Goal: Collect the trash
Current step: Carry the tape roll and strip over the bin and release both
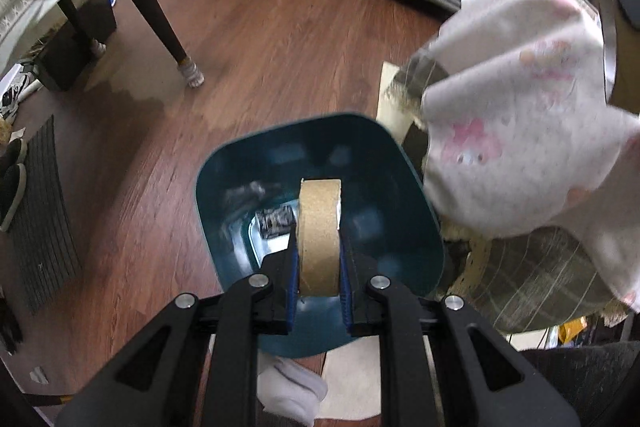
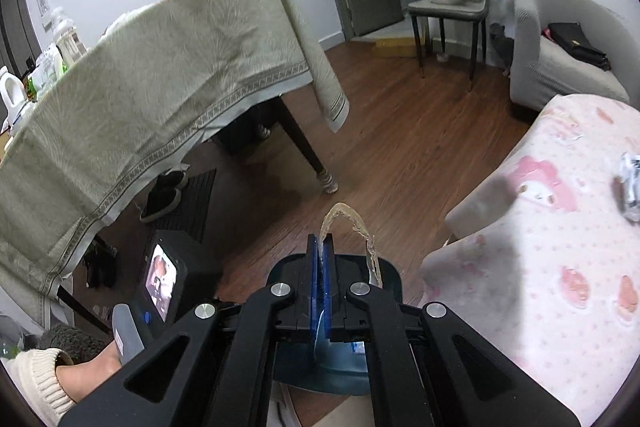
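The left gripper (image 1: 319, 259) is clamping a brown tape roll (image 1: 319, 235) upright between its blue pads, low in the frame, directly above a teal trash bin (image 1: 400, 187) standing on the wood floor (image 1: 280, 47). A crumpled wrapper (image 1: 276, 221) is lying inside the bin. The right gripper (image 2: 323, 267), jaws pressed together, is pinching a curling strip of clear tape (image 2: 352, 223) at bottom centre. At right, a pink blanket (image 2: 540, 247) is carrying another crumpled wrapper (image 2: 632, 187).
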Tool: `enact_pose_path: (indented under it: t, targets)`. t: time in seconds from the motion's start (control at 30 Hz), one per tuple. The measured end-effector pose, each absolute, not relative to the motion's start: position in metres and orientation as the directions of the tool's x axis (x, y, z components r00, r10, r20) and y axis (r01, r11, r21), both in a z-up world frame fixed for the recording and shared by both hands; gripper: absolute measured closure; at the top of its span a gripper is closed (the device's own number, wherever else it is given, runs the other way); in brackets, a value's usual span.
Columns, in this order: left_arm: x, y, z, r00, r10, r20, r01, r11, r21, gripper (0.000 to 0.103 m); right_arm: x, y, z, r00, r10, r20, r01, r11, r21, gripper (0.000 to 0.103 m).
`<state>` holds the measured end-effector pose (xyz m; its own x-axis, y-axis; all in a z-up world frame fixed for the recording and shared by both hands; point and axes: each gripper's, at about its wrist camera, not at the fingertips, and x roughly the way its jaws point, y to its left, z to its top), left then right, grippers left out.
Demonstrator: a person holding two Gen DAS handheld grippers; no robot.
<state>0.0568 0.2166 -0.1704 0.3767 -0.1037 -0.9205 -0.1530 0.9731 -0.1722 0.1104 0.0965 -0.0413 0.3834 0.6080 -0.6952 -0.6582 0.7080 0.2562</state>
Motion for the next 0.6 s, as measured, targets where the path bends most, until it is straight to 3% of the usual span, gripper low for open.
enact_pose_path:
  t: [0.1,0.13,0.17,0.6]
  targets:
    - [0.053,0.216,-0.177,0.350,-0.097,-0.932,-0.136,0.979,-0.153,0.077,0.113,0.105,-0.050,0.365,0.600,-0.712,-0.662,0.705,0.254,0.101]
    - [0.053,0.217,-0.177,0.350,-0.094,-0.932,-0.134,0.980,-0.149,0.064,0.113,0.107,-0.054,0.359,0.596,-0.718,-0.662,0.705,0.255,0.101]
    - [0.050,0.220,-0.176,0.355,-0.102,-0.929,-0.132,0.979,-0.158,0.059,0.115,0.110,-0.057,0.353,0.594,-0.723,-0.661,0.705,0.257,0.101]
    - [0.032,0.242,-0.130,0.467,-0.061,-0.882,-0.146,0.979,-0.145,0.061,0.119,0.139,-0.104,0.281,0.534,-0.797,-0.658,0.712,0.245,0.101]
